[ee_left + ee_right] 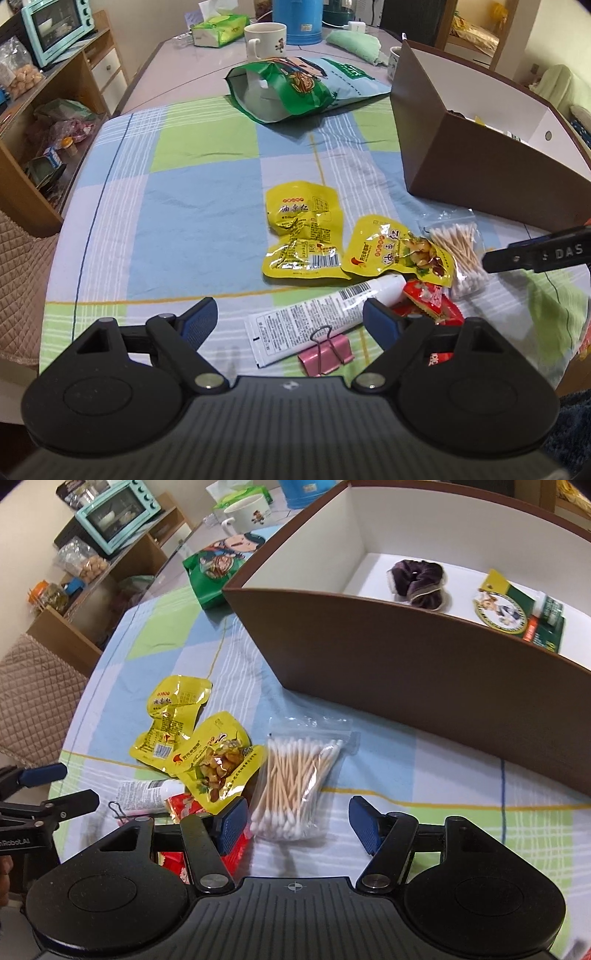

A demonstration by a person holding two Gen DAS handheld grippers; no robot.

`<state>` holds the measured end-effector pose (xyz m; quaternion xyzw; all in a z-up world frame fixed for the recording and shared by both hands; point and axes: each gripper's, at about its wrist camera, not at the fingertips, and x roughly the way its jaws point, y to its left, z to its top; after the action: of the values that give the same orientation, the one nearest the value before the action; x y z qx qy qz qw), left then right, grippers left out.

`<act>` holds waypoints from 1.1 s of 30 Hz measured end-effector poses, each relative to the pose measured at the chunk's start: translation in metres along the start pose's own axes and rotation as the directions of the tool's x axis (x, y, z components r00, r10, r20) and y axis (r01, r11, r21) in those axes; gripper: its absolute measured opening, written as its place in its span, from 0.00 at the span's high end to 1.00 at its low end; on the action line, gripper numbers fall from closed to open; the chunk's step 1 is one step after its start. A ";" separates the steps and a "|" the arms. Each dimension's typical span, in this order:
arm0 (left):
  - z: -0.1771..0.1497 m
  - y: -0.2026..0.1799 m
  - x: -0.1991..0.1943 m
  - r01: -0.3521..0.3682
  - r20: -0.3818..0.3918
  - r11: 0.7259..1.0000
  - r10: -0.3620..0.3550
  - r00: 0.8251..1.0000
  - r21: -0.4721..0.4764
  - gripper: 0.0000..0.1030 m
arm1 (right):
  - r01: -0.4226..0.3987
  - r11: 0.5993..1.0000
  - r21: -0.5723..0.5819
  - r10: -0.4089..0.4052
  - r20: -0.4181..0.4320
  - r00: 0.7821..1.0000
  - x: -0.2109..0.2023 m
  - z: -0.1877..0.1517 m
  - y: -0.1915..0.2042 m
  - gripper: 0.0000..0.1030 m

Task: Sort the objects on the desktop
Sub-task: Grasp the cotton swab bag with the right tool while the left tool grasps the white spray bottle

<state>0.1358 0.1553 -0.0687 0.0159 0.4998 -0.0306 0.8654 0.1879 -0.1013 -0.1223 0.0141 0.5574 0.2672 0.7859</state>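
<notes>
Two yellow snack packets (301,236) (397,251) lie on the checked cloth, also in the right wrist view (171,716) (218,764). A bag of cotton swabs (295,786) (458,251) lies just ahead of my open right gripper (295,825). A white tube (317,317), a pink binder clip (327,352) and a red packet (428,299) lie between the fingers of my open left gripper (290,319). The brown box (424,672) (480,162) holds a purple scrunchie (419,579) and a green packet (517,609).
A large green snack bag (295,88), a white mug (264,38), a tissue pack (218,29) and a blue jug (297,20) stand at the far end. A wooden shelf with a teal oven (55,27) is to the left.
</notes>
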 end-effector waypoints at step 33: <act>-0.007 -0.038 0.065 0.191 -0.113 0.828 -0.155 0.982 0.528 0.48 | 0.032 0.999 -0.003 -0.032 -0.057 0.998 0.017 0.003 -0.012 0.80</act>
<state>0.1593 0.1154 -0.1283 0.2128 0.4985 -0.2466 0.8034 0.1992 -0.1032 -0.1399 -0.0032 0.5793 0.2556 0.7740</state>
